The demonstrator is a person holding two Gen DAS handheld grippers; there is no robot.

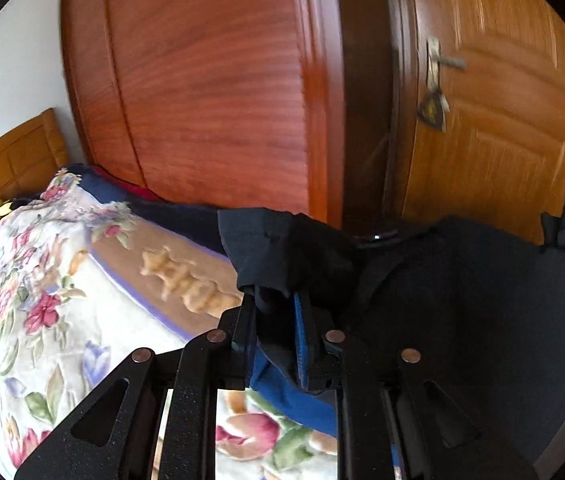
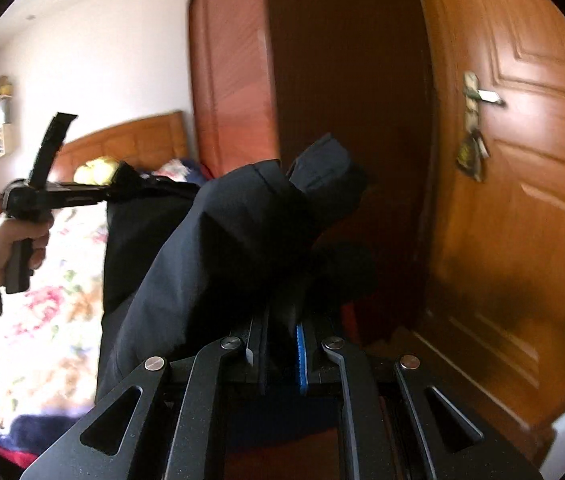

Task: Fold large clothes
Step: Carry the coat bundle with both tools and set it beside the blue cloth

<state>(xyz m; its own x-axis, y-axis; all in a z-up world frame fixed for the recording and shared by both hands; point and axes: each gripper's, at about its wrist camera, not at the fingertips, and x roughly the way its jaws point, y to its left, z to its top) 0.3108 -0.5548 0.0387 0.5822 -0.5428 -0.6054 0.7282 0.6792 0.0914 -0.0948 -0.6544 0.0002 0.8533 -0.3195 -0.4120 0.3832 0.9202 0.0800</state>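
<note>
While both grippers clamp the dark garment (image 2: 218, 240) aloft over the floral blanket (image 1: 42, 300), left gripper (image 1: 276, 320) and right gripper (image 2: 280, 340) each pinch bunched fabric. Wardrobe (image 1: 210, 88) and wooden door (image 2: 522, 200) stand close behind; cloth blocks the bed's far edge.

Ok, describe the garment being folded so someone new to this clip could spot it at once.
Start at the bed with the floral blanket, in front of the wooden door. Lifted above it hangs the dark garment, pinched between the left gripper and the right gripper. It alone is plain near-black; the bedding is pale and flowered.
</note>
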